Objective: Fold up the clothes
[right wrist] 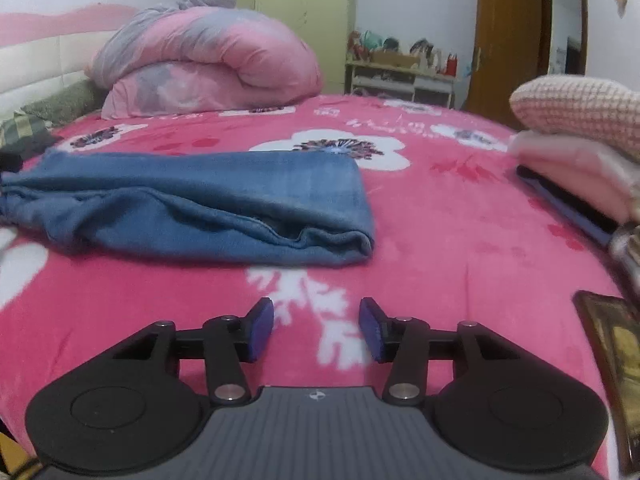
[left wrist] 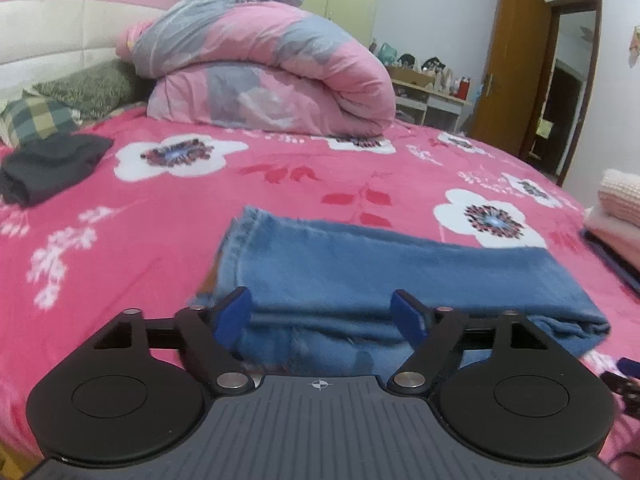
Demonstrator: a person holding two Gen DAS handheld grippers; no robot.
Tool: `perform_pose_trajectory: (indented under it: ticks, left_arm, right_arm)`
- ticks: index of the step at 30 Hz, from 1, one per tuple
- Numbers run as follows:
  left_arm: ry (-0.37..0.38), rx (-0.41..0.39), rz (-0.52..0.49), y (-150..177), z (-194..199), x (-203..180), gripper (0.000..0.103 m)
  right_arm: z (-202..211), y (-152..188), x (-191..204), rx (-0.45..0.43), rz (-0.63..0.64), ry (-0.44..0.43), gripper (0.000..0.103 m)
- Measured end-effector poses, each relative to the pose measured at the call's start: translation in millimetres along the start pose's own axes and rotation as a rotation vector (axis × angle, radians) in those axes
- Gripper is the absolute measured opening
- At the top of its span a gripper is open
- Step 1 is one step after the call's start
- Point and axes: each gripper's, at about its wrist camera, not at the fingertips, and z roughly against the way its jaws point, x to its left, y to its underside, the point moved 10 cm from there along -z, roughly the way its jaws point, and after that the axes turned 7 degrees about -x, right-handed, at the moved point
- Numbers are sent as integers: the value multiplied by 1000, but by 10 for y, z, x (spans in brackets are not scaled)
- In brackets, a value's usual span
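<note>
Looking along my left gripper (left wrist: 322, 312), I see its two blue pads standing wide apart at the lower middle of the frame, with nothing pressed between them. The folded jeans (left wrist: 400, 276) lie just beyond and partly under the pads, filling the lower centre, a hemmed cuff turned up at their upper left corner and the folded edge running out to the right. They rest on the pink flowered bedspread (left wrist: 120, 240). At the left edge sits a dark folded garment (left wrist: 48, 168), with a plaid pillow (left wrist: 32, 120) above it. A rolled pink and grey quilt (left wrist: 264, 76) takes the upper centre. At the right edge a stack of pale pink folded clothes (left wrist: 616, 208) shows, and a wooden door (left wrist: 516, 60) stands in the upper right.

Through the right wrist view, my right gripper (right wrist: 316, 328) sits at the lower middle, its pads parted with only bedspread (right wrist: 460, 240) between them, touching no cloth. The jeans (right wrist: 200, 204) lie in the left and centre of the frame, well apart from the pads. The pale pink stack (right wrist: 576, 136), topped by a knitted piece, fills the right edge, and the quilt (right wrist: 208, 60) lies in the upper left.
</note>
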Motion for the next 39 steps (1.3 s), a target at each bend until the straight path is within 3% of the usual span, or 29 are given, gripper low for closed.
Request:
perform_pose_trajectory:
  ticks: [3,7,10,12,25,36,39]
  left_arm:
    - [3,24,-9,63,50,-103,97]
    - [15,44,-11,159,100,-227,102]
    - [22,69,-4,233,91,-282,103]
    - [18,89,0,286,92,-305,103]
    - [41,119,-21,430,119,-515,103]
    - [216,96,-57,438,94,-901,103]
    - [235,59,-123,391,24,-1003,103]
  right_arm:
    - [-26,14,-37,18,-45,7,62]
    - [-28,36,-40,30,-75,-13,68]
    - [-31,43,-8,40,-89,-29,79]
    - [-44,43,47,55,-101,-61,103]
    - [-30,67,148,79,-96,-56,103]
    - [0,45,118,74,-130,-75,103]
    - [-8,15,132,97,-120,-69,103]
